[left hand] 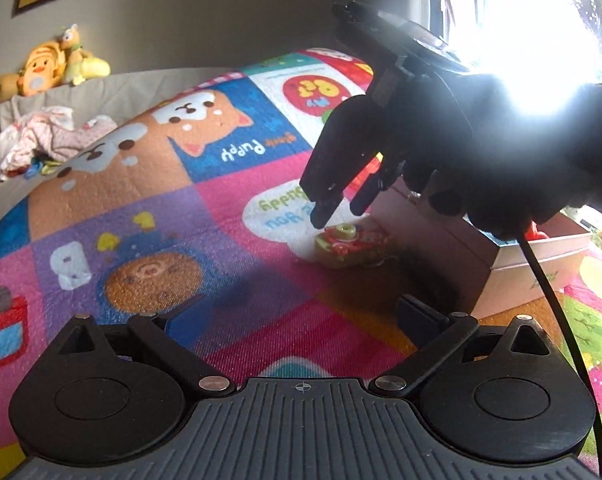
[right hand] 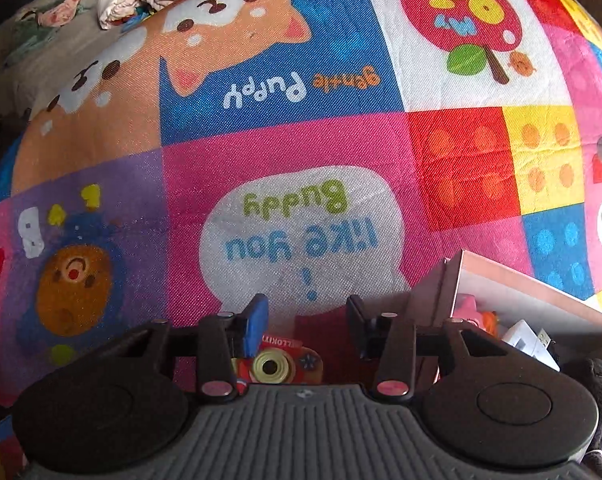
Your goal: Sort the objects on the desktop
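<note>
Fingers of the right gripper (left hand: 335, 208) point steeply down at a small toy camera (left hand: 347, 246), their tips apart and just above it, touching nothing as far as the left wrist view shows. In the right wrist view the same toy camera (right hand: 279, 366) sits low between the blue-padded finger and the black one, with a clear gap on each side, so the pads do not press it yet. A black-gloved hand (left hand: 513, 156) holds this gripper against strong glare from the window.

Spread wide over the colourful play mat (left hand: 221, 272), the left gripper (left hand: 297, 320) has nothing between its fingers and hangs well apart from the toy.

Just beside the toy camera stands a pink box (right hand: 497, 280), open at the top. Inside it lie a pink toy (right hand: 467, 310), something orange and a white item, too cramped at the edge to name. I judge that part of the sorting is done, since those pieces are in the box already. On the mat the toy camera is the only loose object in view; it remains to be clamped, lifted and placed in the box. Off the mat's far edge lie crumpled clothes (left hand: 41, 140) and plush toys (left hand: 57, 62).
</note>
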Available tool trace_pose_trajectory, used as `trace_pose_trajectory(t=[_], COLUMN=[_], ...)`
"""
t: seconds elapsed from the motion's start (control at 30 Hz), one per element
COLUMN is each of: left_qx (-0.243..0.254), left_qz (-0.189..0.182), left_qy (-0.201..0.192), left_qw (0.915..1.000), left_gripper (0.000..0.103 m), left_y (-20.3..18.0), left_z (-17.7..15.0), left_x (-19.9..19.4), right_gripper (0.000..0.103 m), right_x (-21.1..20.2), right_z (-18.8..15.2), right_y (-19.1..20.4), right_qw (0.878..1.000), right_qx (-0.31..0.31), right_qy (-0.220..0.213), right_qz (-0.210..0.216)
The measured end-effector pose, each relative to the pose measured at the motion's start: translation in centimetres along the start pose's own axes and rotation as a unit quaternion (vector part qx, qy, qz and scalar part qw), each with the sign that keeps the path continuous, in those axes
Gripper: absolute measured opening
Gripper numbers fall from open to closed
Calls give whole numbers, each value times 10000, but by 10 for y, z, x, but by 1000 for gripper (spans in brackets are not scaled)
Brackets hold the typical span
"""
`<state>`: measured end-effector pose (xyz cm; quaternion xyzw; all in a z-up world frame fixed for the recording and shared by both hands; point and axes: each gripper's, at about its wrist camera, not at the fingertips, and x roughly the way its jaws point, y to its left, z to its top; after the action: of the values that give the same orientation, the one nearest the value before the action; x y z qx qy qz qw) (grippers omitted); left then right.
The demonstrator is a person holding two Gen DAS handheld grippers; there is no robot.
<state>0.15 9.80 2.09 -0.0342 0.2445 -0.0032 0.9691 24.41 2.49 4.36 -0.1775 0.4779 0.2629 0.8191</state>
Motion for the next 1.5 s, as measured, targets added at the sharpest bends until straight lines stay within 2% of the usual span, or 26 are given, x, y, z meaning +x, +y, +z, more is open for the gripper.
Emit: trace_pose_trajectory(t=[0.13,0.27,0.3,0.4,0.47,0.5,0.57,0.77,0.87,0.93,1.2,1.37,1.43,1.5], left_qx=[22,175,212,322,373,380,363,334,312,297,400,685,789,847], left_qz=[-88,-229,-260,-263,-237,-236,-230,-259,-296,-354,-635,-594,-541,-486], left_qy=[-1,14,7,0,-17,-22,-26,-52,-21,38,298,476,518,543], left_qw=[10000,9996,9994,9991,9990,9990,9991,9991,9991,9989,9967,9947,9941,9937], left_gripper=[102,102,102,103,103,103,103,103,103,103,103,103,103,103], left_y=[0,-5,-6,-11,-12,-13,-12,-11,-10,-9,-10,-20,-24,-27], left_z=[0,-3,-3,-5,-6,-6,-6,-7,-7,-8,-18,-24,-25,-25], left_x=[-1,-5,-6,-8,-9,-9,-10,-11,-12,-13,-25,-30,-30,-30], right_gripper=[44,43,43,41,19,16,16,16,16,16,16,17,18,37], right_x=[-8,-23,-30,-42,-33,-29,-22,-8,0,-2,-37,-73,-96,-117], right_z=[-18,-40,-42,-45,-44,-45,-45,-43,-48,-53,-92,-128,-149,-171], right_y=[8,21,22,27,26,26,24,31,39,44,55,57,57,52], right_qw=[9980,9882,9891,9943,9875,9833,9797,9787,9689,9651,9655,9704,9737,9760], right_qx=[-154,-482,-577,-1025,-1331,-1478,-1601,-1710,-1940,-2068,-2315,-2287,-2250,-2167], right_qy=[371,855,781,294,165,151,203,495,652,688,864,776,362,-169], right_qz=[495,1175,1111,-45,-832,-1050,-1192,-1026,-1388,-1452,-817,-14,30,95])
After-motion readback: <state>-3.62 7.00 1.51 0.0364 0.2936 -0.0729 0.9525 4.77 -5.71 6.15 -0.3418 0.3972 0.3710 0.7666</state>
